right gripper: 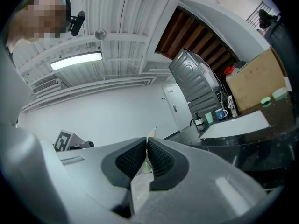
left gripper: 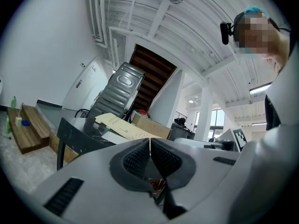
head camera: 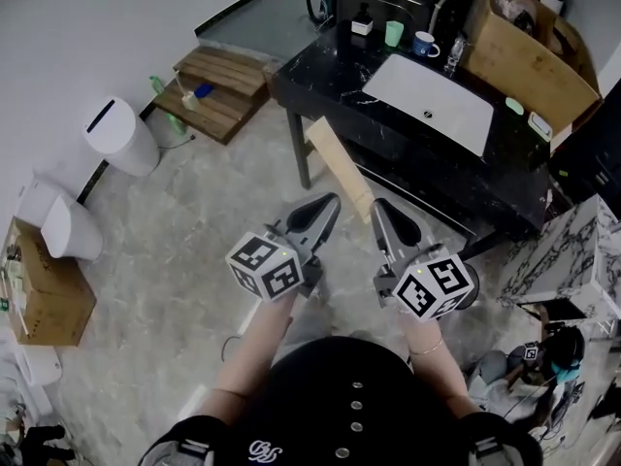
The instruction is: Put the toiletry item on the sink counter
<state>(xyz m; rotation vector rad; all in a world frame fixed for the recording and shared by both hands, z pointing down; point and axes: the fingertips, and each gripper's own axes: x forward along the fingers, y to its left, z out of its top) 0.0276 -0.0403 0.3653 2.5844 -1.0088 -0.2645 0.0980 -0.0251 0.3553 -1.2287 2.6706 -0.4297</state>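
Observation:
I hold both grippers side by side at waist height, a short way in front of the black marble sink counter (head camera: 320,81) with its white basin (head camera: 432,105). My right gripper (head camera: 380,207) is shut on a thin pale flat packet (right gripper: 139,190). The packet's tip pokes out past the pads, and the rest hangs down behind them. In the right gripper view that gripper (right gripper: 147,140) points up and toward the counter (right gripper: 252,136). My left gripper (head camera: 330,202) (left gripper: 149,141) is shut, with nothing showing between its pads.
On the counter's far side stand a dark bottle (head camera: 361,22), a green cup (head camera: 393,33), a blue mug (head camera: 424,44) and a clear bottle (head camera: 453,54). A cardboard box (head camera: 529,61) sits at its right end. A beige board (head camera: 340,168) leans at the counter's front. Wooden steps (head camera: 215,90) and a white bin (head camera: 118,136) stand to the left.

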